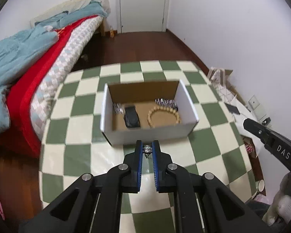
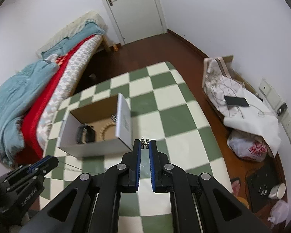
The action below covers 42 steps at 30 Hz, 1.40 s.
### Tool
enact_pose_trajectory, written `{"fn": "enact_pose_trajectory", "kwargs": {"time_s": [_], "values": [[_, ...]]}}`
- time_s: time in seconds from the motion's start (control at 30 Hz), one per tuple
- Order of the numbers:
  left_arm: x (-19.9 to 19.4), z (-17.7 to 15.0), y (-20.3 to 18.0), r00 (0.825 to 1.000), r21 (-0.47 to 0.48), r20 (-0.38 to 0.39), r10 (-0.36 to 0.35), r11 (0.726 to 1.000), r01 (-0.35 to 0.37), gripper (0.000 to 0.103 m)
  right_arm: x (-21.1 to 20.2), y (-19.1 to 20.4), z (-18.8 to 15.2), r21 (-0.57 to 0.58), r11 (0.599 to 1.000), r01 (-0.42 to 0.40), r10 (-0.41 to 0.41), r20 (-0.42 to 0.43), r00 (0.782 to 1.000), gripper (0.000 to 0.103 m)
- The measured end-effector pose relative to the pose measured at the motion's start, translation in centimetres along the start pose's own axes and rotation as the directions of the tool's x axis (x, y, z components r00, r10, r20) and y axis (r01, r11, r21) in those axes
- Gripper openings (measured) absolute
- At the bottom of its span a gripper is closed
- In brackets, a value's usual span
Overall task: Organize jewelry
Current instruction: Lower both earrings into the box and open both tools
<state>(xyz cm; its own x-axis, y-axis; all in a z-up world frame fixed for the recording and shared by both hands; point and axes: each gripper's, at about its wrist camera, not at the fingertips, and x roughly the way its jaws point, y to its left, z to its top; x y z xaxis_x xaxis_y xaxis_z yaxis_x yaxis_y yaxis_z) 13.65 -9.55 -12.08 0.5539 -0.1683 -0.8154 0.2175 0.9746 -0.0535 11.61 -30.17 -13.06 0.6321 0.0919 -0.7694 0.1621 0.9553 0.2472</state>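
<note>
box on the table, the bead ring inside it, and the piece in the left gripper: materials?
Box: cardboard, white outside, raw brown inside, with folded flaps. Bead bracelet: pale tan beads, matte, likely wood, though plastic is possible. Piece pinched in the left gripper: silvery with bright glints, probably metal set with small stones; too small to be sure.

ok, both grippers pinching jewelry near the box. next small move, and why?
Probably carry the left gripper forward over the white cardboard box and release. It pinches a small silver beaded piece just short of the near wall, and bare floor shows between the black item and wooden bead bracelet.
</note>
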Motion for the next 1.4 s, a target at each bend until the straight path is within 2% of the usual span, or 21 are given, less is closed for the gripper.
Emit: {"fn": "enact_pose_trajectory", "kwargs": {"time_s": [0.17, 0.37, 0.57, 0.7, 0.83, 1.07, 1.17, 1.37, 1.4], "values": [[-3.0, 2.6, 1.0, 0.998, 0.004, 0.057, -0.019, 1.0, 0.018, 0.007, -1.1, 1.8, 2.0, -0.029, 0.999, -0.028, 0.028, 0.015, 0.999, 0.009], [-6.3, 7.3, 2.6, 0.991, -0.009, 0.119, -0.066, 0.998, 0.067, 0.007, -1.1, 4.2, 4.5, -0.058, 0.996, -0.071, 0.072, 0.016, 0.997, 0.009], [-6.1, 11.9, 2.8, 0.987, 0.013, 0.138, -0.083, 0.997, 0.082, 0.007, 0.8, 6.7, 6.9, -0.084, 0.99, -0.109, 0.108, -0.016, 0.994, 0.009], [-3.1, 13.8, 2.3, 0.993, 0.036, 0.082, -0.087, 0.996, 0.085, 0.007, 3.7, 7.5, 8.1, -0.084, 0.99, -0.116, 0.111, -0.065, 0.992, 0.009], [1.4, 14.6, 1.8, 0.996, 0.055, -0.004, -0.086, 0.995, 0.086, 0.007, 7.0, 8.0, 8.4, -0.085, 0.989, -0.12, 0.108, -0.134, 0.985, 0.009], [7.5, 14.1, 2.2, 0.984, 0.036, -0.14, -0.114, 0.992, 0.121, 0.007, 12.1, 7.8, 7.4, -0.071, 0.987, -0.142, 0.119, -0.259, 0.959, 0.009], [8.9, 14.2, 2.8, 0.978, 0.01, -0.171, -0.123, 0.992, 0.127, 0.009, 13.3, 7.7, 7.1, -0.071, 0.986, -0.149, 0.122, -0.293, 0.948, 0.009], [10.1, 14.8, 4.2, 0.979, -0.038, -0.189, -0.073, 0.997, 0.067, 0.012, 14.5, 7.5, 7.5, -0.047, 0.986, -0.158, 0.134, -0.333, 0.933, 0.01], [10.2, 14.8, 4.5, 0.98, -0.042, -0.189, -0.061, 0.998, 0.054, 0.016, 14.5, 7.5, 7.6, -0.05, 0.987, -0.154, 0.129, -0.336, 0.933, 0.012]]}}
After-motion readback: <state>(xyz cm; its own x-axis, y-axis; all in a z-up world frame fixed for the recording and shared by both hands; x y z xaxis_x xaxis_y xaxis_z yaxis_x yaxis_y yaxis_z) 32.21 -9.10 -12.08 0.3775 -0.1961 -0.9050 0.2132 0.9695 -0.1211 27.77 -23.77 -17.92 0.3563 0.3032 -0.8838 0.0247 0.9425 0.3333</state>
